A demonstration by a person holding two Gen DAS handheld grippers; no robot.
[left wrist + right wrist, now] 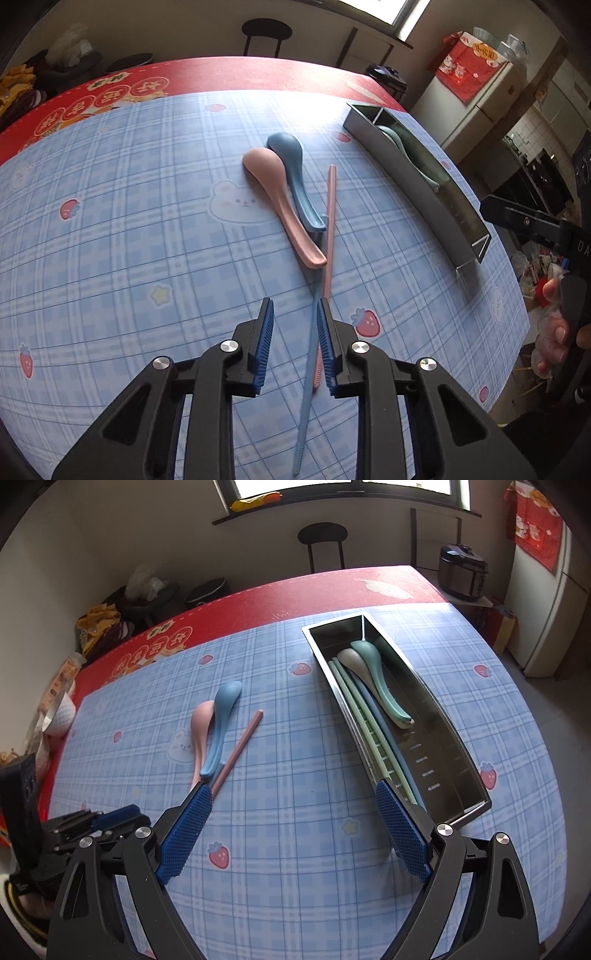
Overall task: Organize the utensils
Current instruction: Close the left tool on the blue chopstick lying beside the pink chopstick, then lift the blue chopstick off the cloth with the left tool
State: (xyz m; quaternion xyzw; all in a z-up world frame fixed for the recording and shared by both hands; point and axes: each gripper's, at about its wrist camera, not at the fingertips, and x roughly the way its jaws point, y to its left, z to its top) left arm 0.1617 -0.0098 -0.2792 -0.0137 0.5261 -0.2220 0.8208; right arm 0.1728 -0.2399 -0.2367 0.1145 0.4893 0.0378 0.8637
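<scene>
A pink spoon (pixel 280 206) and a blue spoon (pixel 295 177) lie side by side on the blue checked tablecloth, with a pink chopstick (pixel 330 221) to their right and a blue chopstick (pixel 308 387) crossing it. My left gripper (pixel 295 310) is open just above the table, and both chopsticks run beside its right finger (pixel 327 347). My right gripper (pixel 293 801) is wide open and empty above the cloth, between the spoons (pixel 218 731) and the steel utensil tray (pixel 454 753). The tray holds a teal spoon (pixel 376 679), a white spoon and several chopsticks.
The tray (pixel 413 177) lies at the table's right edge in the left wrist view. A white bowl (pixel 61 712) stands at the table's left edge. A red printed cloth (pixel 295 594) covers the far end, with a dark stool (pixel 323 542) beyond it.
</scene>
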